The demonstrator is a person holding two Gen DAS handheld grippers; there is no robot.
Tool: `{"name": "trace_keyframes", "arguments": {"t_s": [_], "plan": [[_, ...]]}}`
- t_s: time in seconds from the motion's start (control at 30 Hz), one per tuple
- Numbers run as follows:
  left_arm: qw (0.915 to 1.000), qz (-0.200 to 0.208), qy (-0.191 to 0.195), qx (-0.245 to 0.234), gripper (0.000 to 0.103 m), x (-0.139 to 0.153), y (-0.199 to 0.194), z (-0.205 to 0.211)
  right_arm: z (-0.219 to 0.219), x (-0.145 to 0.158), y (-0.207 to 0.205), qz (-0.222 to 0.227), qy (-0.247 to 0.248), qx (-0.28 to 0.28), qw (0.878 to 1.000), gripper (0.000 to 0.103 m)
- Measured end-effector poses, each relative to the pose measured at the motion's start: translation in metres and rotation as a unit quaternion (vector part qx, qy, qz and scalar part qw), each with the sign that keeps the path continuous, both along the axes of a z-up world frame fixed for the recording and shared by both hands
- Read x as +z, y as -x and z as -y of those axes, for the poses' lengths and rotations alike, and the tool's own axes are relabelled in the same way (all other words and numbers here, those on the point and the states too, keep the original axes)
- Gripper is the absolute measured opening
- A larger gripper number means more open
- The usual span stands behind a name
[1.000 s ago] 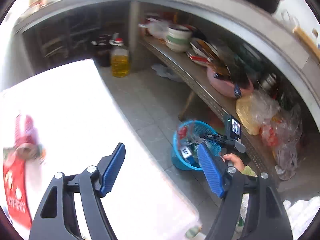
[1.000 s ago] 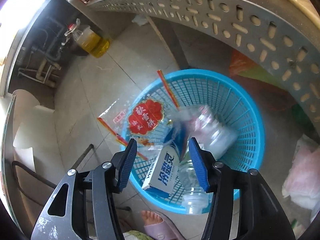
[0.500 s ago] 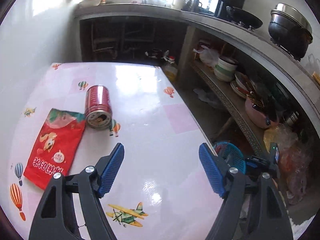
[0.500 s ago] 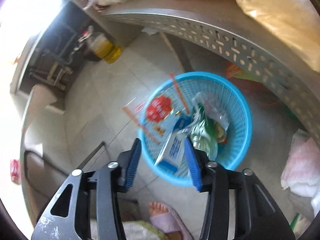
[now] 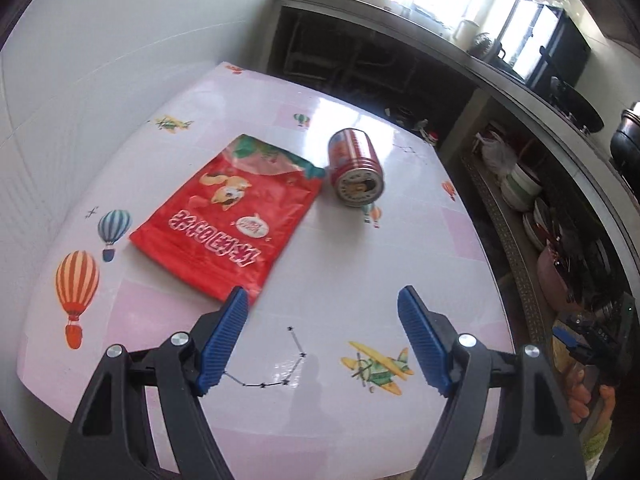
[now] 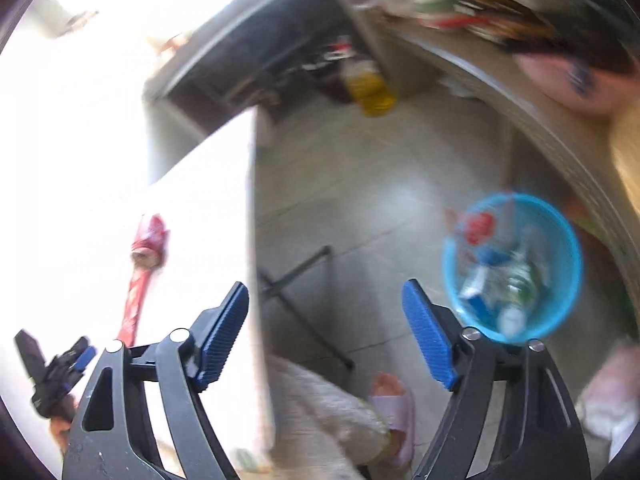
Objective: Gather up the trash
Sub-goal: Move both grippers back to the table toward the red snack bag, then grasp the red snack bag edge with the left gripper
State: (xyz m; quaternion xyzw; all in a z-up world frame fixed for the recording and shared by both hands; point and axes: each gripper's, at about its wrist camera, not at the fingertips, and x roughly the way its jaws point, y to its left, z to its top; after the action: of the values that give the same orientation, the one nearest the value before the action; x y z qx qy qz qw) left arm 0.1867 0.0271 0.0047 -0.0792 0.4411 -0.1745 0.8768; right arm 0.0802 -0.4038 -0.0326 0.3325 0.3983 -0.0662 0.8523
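Between picks. Left gripper (image 5: 320, 336) spread, empty; red snack bag (image 5: 228, 216) just ahead-left, can (image 5: 356, 172) beyond. Right gripper (image 6: 324, 336) opening, empty; blue basket (image 6: 568, 264) ahead-right. Bag likely to be grasped next.

Table (image 5: 340, 264): glossy pink-white printed covering, smooth, reflects window light. Snack bag (image 5: 228, 216): shiny red plastic film, crinkled at the torn top. Can (image 5: 356, 164): red metal, glossy side, dull metal end. Left gripper (image 5: 322, 336): matt black plastic arms, ribbed blue pads, bright metal screws. Basket (image 6: 560, 232): blue plastic, blurred. Floor (image 6: 360, 200): grey tiles, slight sheen.
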Motion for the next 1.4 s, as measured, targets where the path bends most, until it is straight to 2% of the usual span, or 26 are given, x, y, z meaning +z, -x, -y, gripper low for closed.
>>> {"name": "trace_keyframes", "arguments": {"t_s": [0.17,0.27,0.37,0.43,0.5,0.63,0.7,0.8,0.93,1.0,1.07,1.23,1.4], "plan": [[0.9983,-0.021,0.007,0.053,0.075,-0.019,0.001,-0.045,-0.072,0.016,-0.040,0.016,-0.007,0.109,0.994,0.078],[0.9958,-0.034,0.032,0.079,0.075,-0.032,-0.005,-0.069,-0.118,0.016,-0.068,0.020,-0.010,0.167,0.986,0.078],[0.9928,-0.034,0.041,0.108,0.073,-0.040,-0.022,-0.086,-0.163,0.014,-0.103,0.018,0.001,0.226,0.974,0.063],[0.9921,-0.029,0.037,0.116,0.071,-0.042,-0.038,-0.096,-0.192,0.010,-0.126,0.005,0.003,0.254,0.967,0.051],[0.9911,-0.023,0.029,0.128,0.070,-0.043,-0.056,-0.105,-0.221,0.007,-0.148,-0.005,0.003,0.277,0.961,0.042],[0.9883,-0.059,0.010,0.140,0.061,-0.059,-0.101,-0.120,-0.277,0.010,-0.181,-0.005,0.045,0.308,0.950,0.032],[0.9861,-0.090,0.018,0.139,0.051,-0.070,-0.117,-0.124,-0.301,0.005,-0.196,-0.008,0.073,0.321,0.944,0.029],[0.9858,-0.101,0.033,0.130,0.045,-0.073,-0.124,-0.126,-0.327,-0.007,-0.213,-0.023,0.105,0.336,0.936,0.024],[0.9839,-0.121,0.074,0.109,0.040,-0.077,-0.123,-0.125,-0.334,-0.025,-0.225,-0.053,0.111,0.339,0.933,0.015],[0.9824,-0.128,0.085,0.106,0.040,-0.077,-0.124,-0.123,-0.336,-0.031,-0.229,-0.063,0.119,0.334,0.933,0.014],[0.9812,-0.133,0.093,0.104,0.039,-0.077,-0.121,-0.124,-0.335,-0.033,-0.231,-0.061,0.116,0.338,0.932,0.012],[0.9735,-0.144,0.149,0.097,0.038,-0.075,-0.114,-0.133,-0.325,-0.034,-0.235,-0.067,0.102,0.344,0.931,0.008],[0.9650,-0.147,0.211,0.052,0.036,-0.066,-0.102,-0.137,-0.311,-0.032,-0.228,-0.068,0.100,0.353,0.928,0.007]]}}
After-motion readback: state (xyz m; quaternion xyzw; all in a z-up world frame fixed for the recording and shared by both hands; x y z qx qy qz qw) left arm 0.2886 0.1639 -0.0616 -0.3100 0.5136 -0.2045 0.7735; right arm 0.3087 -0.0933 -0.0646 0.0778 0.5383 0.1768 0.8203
